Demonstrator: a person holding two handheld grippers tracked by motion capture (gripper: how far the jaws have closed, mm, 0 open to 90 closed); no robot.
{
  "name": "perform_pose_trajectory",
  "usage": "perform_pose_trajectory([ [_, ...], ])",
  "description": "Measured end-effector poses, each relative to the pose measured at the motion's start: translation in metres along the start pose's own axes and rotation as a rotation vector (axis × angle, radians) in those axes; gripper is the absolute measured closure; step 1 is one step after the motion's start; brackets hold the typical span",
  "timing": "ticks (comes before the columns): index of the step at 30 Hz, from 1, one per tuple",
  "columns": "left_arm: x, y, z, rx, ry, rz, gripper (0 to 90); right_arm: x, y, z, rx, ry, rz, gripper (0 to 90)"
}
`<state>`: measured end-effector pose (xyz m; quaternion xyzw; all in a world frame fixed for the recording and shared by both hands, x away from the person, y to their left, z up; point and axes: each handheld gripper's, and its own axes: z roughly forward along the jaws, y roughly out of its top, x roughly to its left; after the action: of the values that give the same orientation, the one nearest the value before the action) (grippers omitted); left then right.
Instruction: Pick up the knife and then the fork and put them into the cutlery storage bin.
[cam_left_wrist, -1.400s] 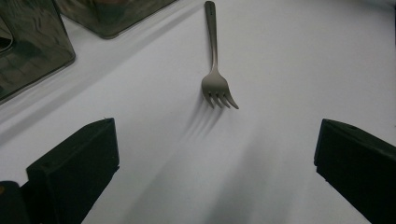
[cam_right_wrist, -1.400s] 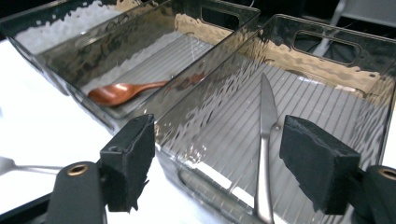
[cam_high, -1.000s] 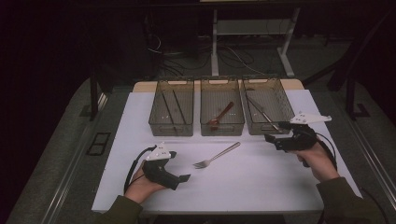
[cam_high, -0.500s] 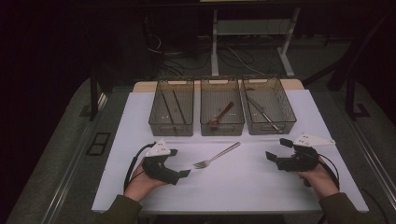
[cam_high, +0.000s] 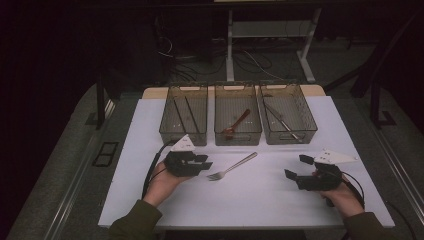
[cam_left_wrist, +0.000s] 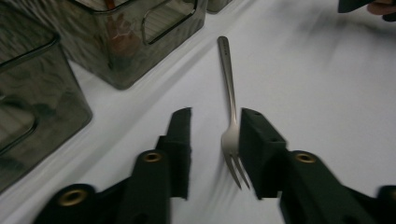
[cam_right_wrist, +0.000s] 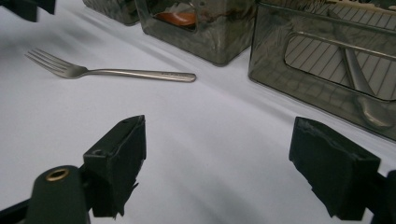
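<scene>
White tabletop (cam_high: 250, 200) carries three smoky translucent plastic bins (cam_high: 237, 116) in a row along its far edge; middle bin holds a reddish-brown wooden spoon (cam_high: 236, 124), right bin a silver metal utensil (cam_high: 283, 123). Silver metal fork (cam_high: 233, 166) lies mid-table, tines toward the near-left. Black left gripper (cam_high: 205, 165) sits at the tines, jaws just been closing around them. Black right gripper (cam_high: 296, 167) hovers near the near-right corner, jaws wide apart, nothing between.
</scene>
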<state>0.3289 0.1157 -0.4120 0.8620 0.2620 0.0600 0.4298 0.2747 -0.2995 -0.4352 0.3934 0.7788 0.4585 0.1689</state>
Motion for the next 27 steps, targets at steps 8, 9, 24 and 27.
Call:
perform_pose_trajectory([
  [8,0.001,0.025,0.043,0.06,-0.012,0.012,88.7,0.0,-0.001,0.001,-0.001,0.003,0.002,17.7],
  [9,0.001,0.027,0.048,0.064,-0.013,0.013,88.8,0.0,0.0,0.001,0.0,0.004,0.005,17.8],
  [24,-0.001,0.037,0.095,0.148,-0.025,0.037,88.8,-0.001,-0.001,0.001,0.001,0.012,0.004,17.7],
  [27,-0.001,0.04,0.1,0.148,-0.033,0.039,88.8,-0.001,-0.001,0.001,0.0,0.012,0.004,17.8],
])
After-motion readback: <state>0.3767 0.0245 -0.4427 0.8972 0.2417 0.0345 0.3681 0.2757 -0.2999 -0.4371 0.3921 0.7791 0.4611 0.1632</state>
